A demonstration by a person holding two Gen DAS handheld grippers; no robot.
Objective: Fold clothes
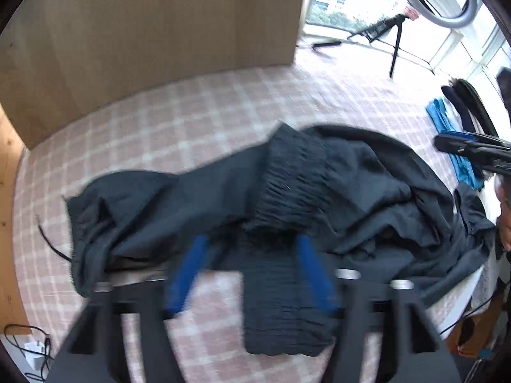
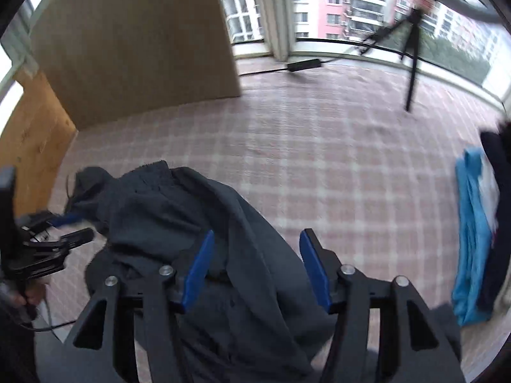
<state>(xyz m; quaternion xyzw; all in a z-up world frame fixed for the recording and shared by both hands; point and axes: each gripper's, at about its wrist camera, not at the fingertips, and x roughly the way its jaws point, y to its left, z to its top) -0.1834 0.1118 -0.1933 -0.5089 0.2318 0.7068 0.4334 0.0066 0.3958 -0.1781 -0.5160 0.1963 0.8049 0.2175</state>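
Dark garment [image 1: 319, 191] is spread on checked cover [image 1: 191, 121]; left gripper [image 1: 252, 249] and right gripper [image 2: 255, 249] are held apart over it; blue clothes [image 2: 472, 239] are stacked at 3 o'clock.

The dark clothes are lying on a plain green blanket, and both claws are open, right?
Not quite. The blanket is pink with white checks, not plain green; the right wrist view shows it. The dark clothes do lie on it, and the left claw and right claw are open.

Black linkages, blue fingers [image 2: 198, 271], silver screws [image 2: 166, 270]
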